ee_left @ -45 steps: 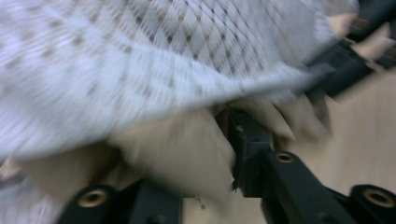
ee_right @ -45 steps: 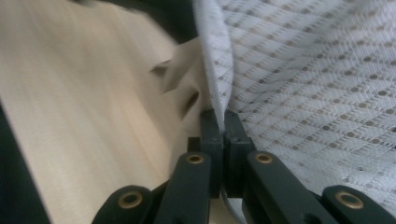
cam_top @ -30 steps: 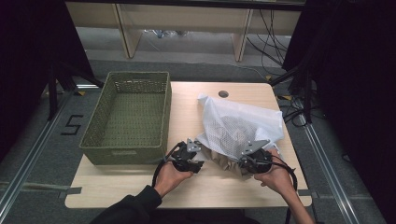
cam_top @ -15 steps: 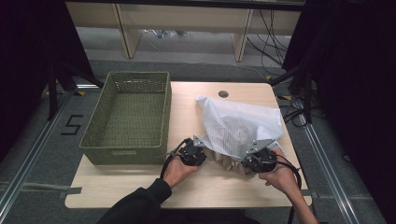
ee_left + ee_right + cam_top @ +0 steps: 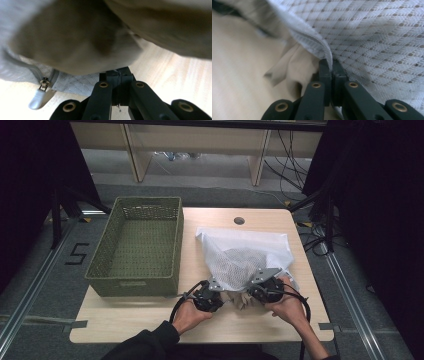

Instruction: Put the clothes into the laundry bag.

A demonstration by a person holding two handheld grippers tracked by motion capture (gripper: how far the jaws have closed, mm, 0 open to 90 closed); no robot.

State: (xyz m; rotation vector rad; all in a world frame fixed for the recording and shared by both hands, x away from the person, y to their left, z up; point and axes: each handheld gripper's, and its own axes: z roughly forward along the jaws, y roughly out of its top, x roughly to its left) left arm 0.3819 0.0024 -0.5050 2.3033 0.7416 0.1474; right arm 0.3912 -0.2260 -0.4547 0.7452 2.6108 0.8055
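1. The olive-green woven plastic basket [image 5: 134, 245] sits at the table's left side, with nothing visible inside it. It has not shifted over the last second.
2. The left gripper [image 5: 216, 296] has slid inward along the near edge of the white mesh zip-up laundry bag [image 5: 245, 252] and now sits at its near-left corner. In the left gripper view its jaws are pressed together, seemingly on the bag's fabric near the white zip pull [image 5: 37, 98], though blur hides the actual contact.
3. Beige cloth [image 5: 239, 299] now pokes out of the bag's near opening between the two grippers, so I judge the bag is being opened or emptied.
4. The right gripper [image 5: 256, 292], at the near-right corner, has moved little; its jaws are clamped on the bag's hemmed edge [image 5: 319, 47], with beige cloth beside it.
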